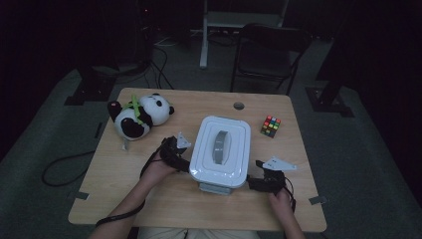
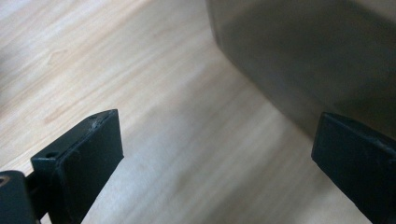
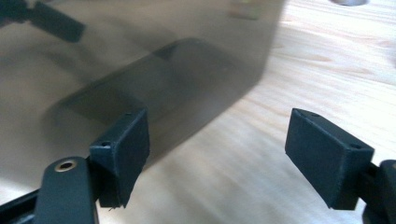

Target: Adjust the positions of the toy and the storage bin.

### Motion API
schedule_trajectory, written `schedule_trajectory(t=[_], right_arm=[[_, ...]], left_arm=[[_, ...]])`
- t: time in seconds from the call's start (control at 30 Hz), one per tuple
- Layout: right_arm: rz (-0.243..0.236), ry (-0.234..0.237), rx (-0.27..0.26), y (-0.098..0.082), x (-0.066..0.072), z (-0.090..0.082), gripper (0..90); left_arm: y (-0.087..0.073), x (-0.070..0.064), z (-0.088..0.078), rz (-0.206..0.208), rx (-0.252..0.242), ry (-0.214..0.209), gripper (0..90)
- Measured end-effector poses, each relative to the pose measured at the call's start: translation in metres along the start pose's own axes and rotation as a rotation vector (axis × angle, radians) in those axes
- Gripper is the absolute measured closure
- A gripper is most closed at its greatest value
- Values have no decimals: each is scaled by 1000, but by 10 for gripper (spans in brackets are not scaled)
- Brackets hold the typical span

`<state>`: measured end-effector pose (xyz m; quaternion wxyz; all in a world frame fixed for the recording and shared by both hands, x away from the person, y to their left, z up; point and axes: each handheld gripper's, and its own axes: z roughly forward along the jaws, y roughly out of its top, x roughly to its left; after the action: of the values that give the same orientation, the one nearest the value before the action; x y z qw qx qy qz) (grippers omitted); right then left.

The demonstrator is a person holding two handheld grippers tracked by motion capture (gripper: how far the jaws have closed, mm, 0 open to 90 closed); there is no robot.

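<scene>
A white lidded box (image 1: 220,152) with a grey handle on its lid sits in the middle of the wooden table (image 1: 124,184). My left gripper (image 1: 185,166) is at the box's near left side, jaws wide apart; in the left gripper view the gripper (image 2: 217,135) is open over bare wood, with the box wall (image 2: 317,51) just beyond its right finger. My right gripper (image 1: 253,182) is at the box's near right corner. In the right gripper view it (image 3: 217,126) stands open with nothing between its fingers, and the cloudy box wall (image 3: 140,60) is close behind its left finger.
A panda plush (image 1: 137,117) lies at the table's far left. A colour cube (image 1: 270,126) sits at the far right, and a round cable hole (image 1: 239,105) at the far edge. A dark chair (image 1: 268,50) stands beyond the table.
</scene>
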<state>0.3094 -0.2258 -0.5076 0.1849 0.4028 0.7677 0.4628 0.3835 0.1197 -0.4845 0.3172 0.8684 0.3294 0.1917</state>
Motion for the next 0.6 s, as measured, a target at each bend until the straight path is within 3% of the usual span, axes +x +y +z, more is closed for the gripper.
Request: schedule_trajectory(t=[0.13,0.3,0.37,0.47,0.6], right_arm=[[21,-13,-10,5,-12,4,185],[51,41,-30,11,-19,9,180],[37,37,-34,11,-18,9,180],[43,64,-29,10,-17,8,184],[24,60,-33,9,-11,5,194]], left_arm=[[3,11,2,-37,-16,-2,26],[14,16,2,-47,-33,7,27],[19,13,2,-40,-44,-1,26],[24,11,5,-6,-30,32,27],[25,12,5,-4,-21,25,29]])
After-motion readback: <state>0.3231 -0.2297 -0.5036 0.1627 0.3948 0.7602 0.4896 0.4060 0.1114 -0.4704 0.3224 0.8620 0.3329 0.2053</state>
